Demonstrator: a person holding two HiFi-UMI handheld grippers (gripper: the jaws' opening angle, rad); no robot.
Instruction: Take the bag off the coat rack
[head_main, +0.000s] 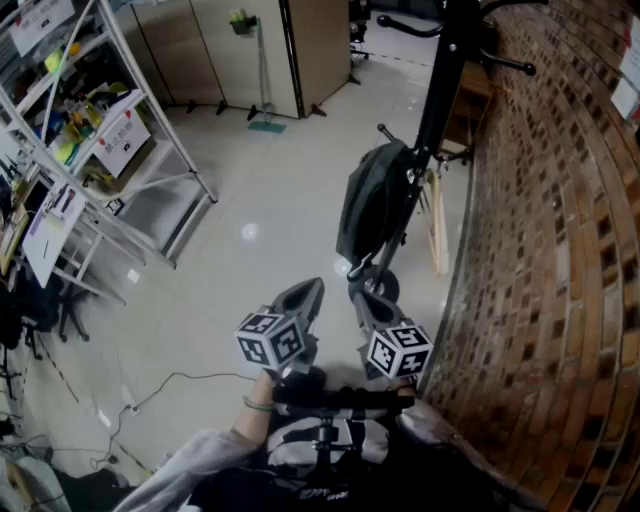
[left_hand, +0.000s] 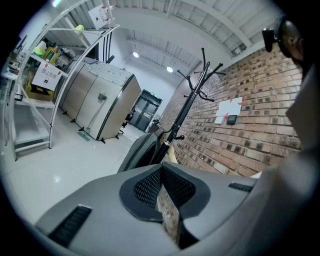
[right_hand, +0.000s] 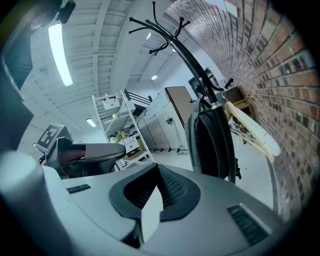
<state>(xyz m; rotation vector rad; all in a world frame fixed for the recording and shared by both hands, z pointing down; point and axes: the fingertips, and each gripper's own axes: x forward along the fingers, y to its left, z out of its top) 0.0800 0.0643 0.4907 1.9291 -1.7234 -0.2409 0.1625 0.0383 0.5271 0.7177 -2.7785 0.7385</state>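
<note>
Bag (head_main: 375, 200) hangs low on the coat rack (head_main: 440, 90) beside the brick wall (head_main: 560, 250), soft and likely weighty, so I would take its top strap; my left gripper (head_main: 303, 294) and right gripper (head_main: 366, 298) are both closed, empty.

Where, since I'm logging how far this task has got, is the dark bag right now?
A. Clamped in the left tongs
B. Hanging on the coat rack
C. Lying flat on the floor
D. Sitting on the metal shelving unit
B: in the head view the bag hangs from the pole of the coat rack, next to the brick wall.
</note>
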